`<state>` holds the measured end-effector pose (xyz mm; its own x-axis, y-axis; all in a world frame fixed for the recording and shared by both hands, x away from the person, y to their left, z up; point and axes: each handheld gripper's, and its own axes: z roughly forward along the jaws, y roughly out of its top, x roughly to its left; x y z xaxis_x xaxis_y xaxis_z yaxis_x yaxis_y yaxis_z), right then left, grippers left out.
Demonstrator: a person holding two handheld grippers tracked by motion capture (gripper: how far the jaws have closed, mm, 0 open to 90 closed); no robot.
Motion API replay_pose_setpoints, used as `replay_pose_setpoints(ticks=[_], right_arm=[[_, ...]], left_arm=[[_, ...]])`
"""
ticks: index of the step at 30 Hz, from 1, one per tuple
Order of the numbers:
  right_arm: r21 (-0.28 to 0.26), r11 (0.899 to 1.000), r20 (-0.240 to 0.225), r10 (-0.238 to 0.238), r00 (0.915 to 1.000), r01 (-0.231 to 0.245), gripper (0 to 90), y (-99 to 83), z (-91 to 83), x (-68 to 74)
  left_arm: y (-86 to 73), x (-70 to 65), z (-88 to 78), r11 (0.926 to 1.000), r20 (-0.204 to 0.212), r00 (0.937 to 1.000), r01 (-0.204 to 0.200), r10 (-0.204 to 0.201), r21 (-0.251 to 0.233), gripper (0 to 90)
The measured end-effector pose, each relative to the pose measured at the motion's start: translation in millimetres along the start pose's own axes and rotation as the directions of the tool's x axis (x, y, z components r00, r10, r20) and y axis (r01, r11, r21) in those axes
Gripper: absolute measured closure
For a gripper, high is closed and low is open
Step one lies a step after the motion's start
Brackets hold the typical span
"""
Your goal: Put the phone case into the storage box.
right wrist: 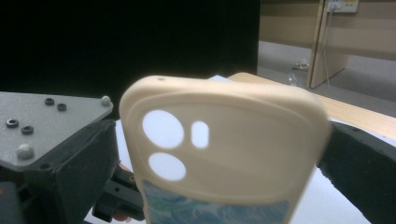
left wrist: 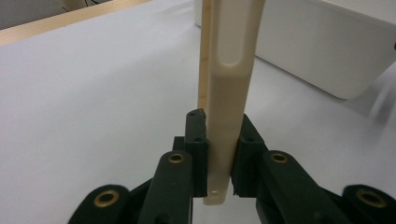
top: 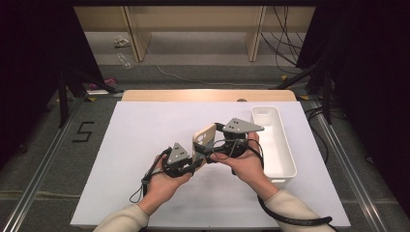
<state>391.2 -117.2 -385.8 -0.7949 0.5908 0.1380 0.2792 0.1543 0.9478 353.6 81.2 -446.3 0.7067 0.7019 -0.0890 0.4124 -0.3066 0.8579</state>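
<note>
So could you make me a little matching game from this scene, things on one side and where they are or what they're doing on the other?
Things:
1. cream-coloured phone case with camera cut-outs
2. white oblong plastic bin
3. left gripper
4. pale wooden strip of table

Place or state:
A. clamped shut on the edge of the case
B. at the far edge, beyond the white sheet
C. held upright above the white sheet
D. standing to the right of both hands

Pairs: 1-C, 2-D, 3-A, 4-B
</note>
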Motion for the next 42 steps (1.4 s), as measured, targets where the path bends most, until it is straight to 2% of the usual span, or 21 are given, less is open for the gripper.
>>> replay_pose_setpoints(ticks=[10,18,21,33,42], right_arm=[[0.002,1.0,0.028,0.006,0.9996,-0.006,0.5,-1.1,0.2,-1.4],[-0.012,1.0,0.057,0.01,0.9983,-0.009,6.0,-2.3,0.0,-0.5],[-0.015,1.0,0.058,0.0,0.9983,0.001,10.1,-2.6,-0.1,0.5],[-0.035,0.999,0.059,-0.016,0.9981,0.018,11.8,-1.7,-1.3,3.8],[-0.033,0.999,0.059,-0.011,0.9982,0.013,12.2,-0.4,-2.7,5.0]], left_arm=[[2.3,-5.5,5.7,1.0,0.012,0.9999,-0.002,0.002,0.003,78.8],[3.0,-5.6,5.2,1.0,0.013,0.9999,0.006,-0.006,-0.003,78.8],[2.8,-4.8,5.1,1.0,0.01,0.9999,0.008,-0.008,-0.002,78.8],[4.1,-5.9,3.5,0.9999,0.014,0.9999,0.01,-0.01,-0.013,78.6],[3.9,-6.2,2.0,0.9999,0.02,0.9998,-0.001,0.001,-0.015,78.1]])
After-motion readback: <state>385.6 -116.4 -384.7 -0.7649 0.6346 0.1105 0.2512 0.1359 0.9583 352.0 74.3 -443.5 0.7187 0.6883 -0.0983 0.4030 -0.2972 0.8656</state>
